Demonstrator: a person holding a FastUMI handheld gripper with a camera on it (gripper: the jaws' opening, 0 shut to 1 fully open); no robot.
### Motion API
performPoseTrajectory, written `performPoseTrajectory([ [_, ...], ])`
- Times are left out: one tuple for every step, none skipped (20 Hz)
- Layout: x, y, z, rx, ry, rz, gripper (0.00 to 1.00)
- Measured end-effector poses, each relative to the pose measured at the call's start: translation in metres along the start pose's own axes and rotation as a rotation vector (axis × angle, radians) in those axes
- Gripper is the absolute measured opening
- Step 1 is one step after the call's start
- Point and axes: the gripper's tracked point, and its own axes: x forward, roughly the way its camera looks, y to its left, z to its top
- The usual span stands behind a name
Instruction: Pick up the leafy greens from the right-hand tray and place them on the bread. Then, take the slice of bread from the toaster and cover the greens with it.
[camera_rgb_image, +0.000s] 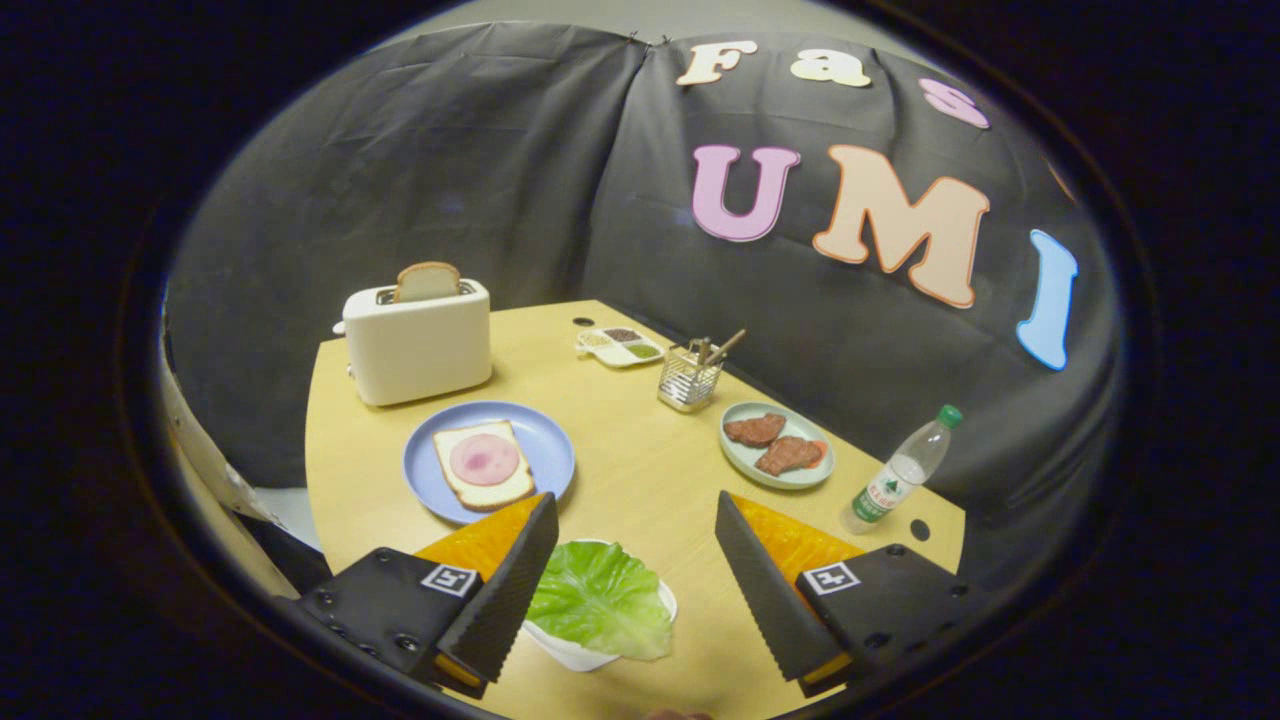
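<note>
The wooden table (640, 470) takes up the middle and lower part of the frame, its near edge cut off behind the gripper's body and its far left corner hidden behind the toaster (418, 340). That toaster stands at the upper left of the table, with a slice of bread (428, 281) poking out of its slot; only the top half of the slice shows. Below it, centre left, sits a blue plate (425, 470) bearing bread with a round pink slice of ham (484, 463); the plate's near rim is covered by the left finger.

The gripper (637, 520) is spread wide at the bottom of the frame, holding nothing. Between the fingers, closer to the left one, lies the leafy greens (600, 598) in a white dish (575, 652); the leaf drapes over most of the dish, and the left finger overlaps the leaf's edge in the picture, so whether they touch cannot be told.

At centre right, just beyond the right finger, a pale green plate (745, 455) carries two brown meat pieces (772, 442). Further right a clear plastic bottle (897, 474) with a green cap leans near the table's edge. Above the meat plate stands a wire holder (688, 380) with utensils whose kind is hard to make out. Left of it, at the table's far edge, is a small divided tray (620, 346); its contents are too small to identify.
</note>
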Motion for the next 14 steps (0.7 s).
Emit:
performPoseTrajectory([
  [0.006, 0.003, -0.011, -0.004, 0.024, 0.018, 1.00],
  [0.012, 0.005, -0.020, -0.012, 0.046, 0.035, 1.00],
  [0.016, 0.007, -0.029, -0.022, 0.066, 0.048, 1.00],
  [0.020, 0.009, -0.035, -0.030, 0.084, 0.061, 1.00],
  [0.022, 0.011, -0.043, -0.034, 0.100, 0.074, 1.00],
  [0.025, 0.014, -0.049, -0.037, 0.115, 0.087, 1.00],
  [0.029, 0.017, -0.056, -0.038, 0.132, 0.103, 1.00],
  [0.031, 0.020, -0.062, -0.039, 0.153, 0.118, 1.00],
  [0.033, 0.022, -0.069, -0.042, 0.172, 0.132, 1.00],
  [0.036, 0.025, -0.076, -0.048, 0.189, 0.143, 1.00],
  [0.038, 0.026, -0.082, -0.056, 0.209, 0.151, 1.00],
  [0.041, 0.027, -0.088, -0.063, 0.226, 0.160, 1.00],
  [0.044, 0.027, -0.094, -0.066, 0.241, 0.165, 1.00],
  [0.047, 0.027, -0.100, -0.065, 0.256, 0.170, 1.00],
])
